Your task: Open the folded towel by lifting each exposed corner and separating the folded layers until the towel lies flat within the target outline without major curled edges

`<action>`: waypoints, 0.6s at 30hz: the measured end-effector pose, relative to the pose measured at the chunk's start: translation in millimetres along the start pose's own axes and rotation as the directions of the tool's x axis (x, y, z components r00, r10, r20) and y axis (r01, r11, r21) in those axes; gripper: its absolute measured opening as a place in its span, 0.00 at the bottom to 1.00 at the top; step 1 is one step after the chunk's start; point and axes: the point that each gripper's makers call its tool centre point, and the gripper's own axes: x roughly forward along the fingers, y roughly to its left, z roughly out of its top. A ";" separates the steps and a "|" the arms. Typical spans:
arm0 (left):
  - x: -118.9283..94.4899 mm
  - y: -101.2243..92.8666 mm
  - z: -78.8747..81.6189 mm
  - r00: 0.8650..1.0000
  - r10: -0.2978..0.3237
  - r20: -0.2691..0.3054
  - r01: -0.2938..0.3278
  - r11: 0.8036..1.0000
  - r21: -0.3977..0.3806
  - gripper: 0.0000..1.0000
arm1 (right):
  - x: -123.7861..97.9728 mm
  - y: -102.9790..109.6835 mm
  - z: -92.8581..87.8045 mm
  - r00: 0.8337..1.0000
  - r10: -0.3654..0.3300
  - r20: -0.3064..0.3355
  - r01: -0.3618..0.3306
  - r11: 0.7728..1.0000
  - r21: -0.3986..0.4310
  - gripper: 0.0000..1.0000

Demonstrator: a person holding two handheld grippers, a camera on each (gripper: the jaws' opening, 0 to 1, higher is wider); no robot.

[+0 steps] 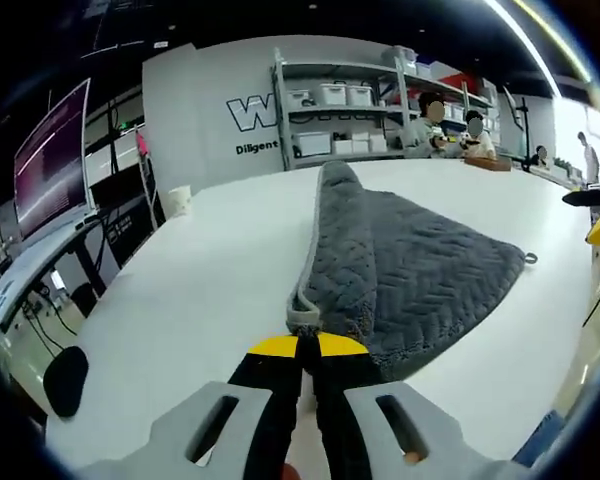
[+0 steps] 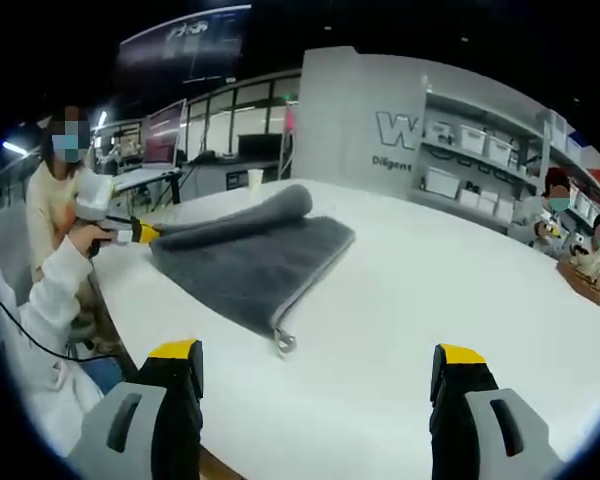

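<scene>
One grey towel [image 1: 400,265] lies on one white table [image 1: 210,270], and one paper cup [image 1: 179,201] stands near the table's far edge. Two grippers are present: the left gripper [image 1: 308,345] and the right gripper [image 2: 320,358]. One shelving unit [image 1: 345,105] holds several white bins, perhaps six. Three people sit by it, though the distant figures blur

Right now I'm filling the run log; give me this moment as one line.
towel: still folded on table | left gripper: shut on towel corner | right gripper: open, apart from towel | flat: no
</scene>
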 end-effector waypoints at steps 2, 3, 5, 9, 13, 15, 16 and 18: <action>-0.7 0.2 -1.7 1.000 0.000 -0.005 0.000 1.000 -0.003 0.03 | 0.1 0.2 -0.1 1.000 0.001 -0.001 -0.001 1.000 0.001 0.94; -1.2 0.4 -2.3 1.000 0.001 -0.008 -0.001 1.000 -0.003 0.03 | 0.2 0.5 -0.4 1.000 0.002 -0.002 -0.002 1.000 0.001 0.94; -2.5 0.2 -3.0 1.000 0.001 -0.012 -0.001 1.000 0.000 0.03 | 0.2 1.0 -0.8 1.000 0.001 -0.004 -0.001 1.000 0.000 0.94; -5.0 -1.1 -4.8 1.000 0.000 -0.021 0.000 1.000 0.020 0.03 | -0.4 2.0 -0.8 1.000 0.002 -0.006 -0.002 1.000 -0.001 0.94; -7.0 -1.3 -6.5 1.000 -0.004 -0.030 0.005 1.000 0.016 0.03 | -1.6 1.4 -0.3 1.000 -0.002 -0.005 0.002 1.000 0.000 0.94; -8.0 -1.1 -6.6 0.999 -0.003 -0.034 0.004 1.000 0.017 0.03 | -1.9 1.1 -0.2 1.000 -0.003 -0.005 0.003 1.000 0.000 0.94; -8.8 -1.0 -6.4 0.999 -0.003 -0.034 0.003 1.000 0.019 0.03 | -2.0 1.3 -0.1 1.000 -0.003 -0.005 0.003 1.000 0.000 0.94; -10.0 -0.8 -5.0 1.000 -0.002 -0.030 0.003 1.000 0.016 0.03 | -2.2 1.5 0.3 1.000 -0.002 -0.005 0.002 1.000 -0.002 0.94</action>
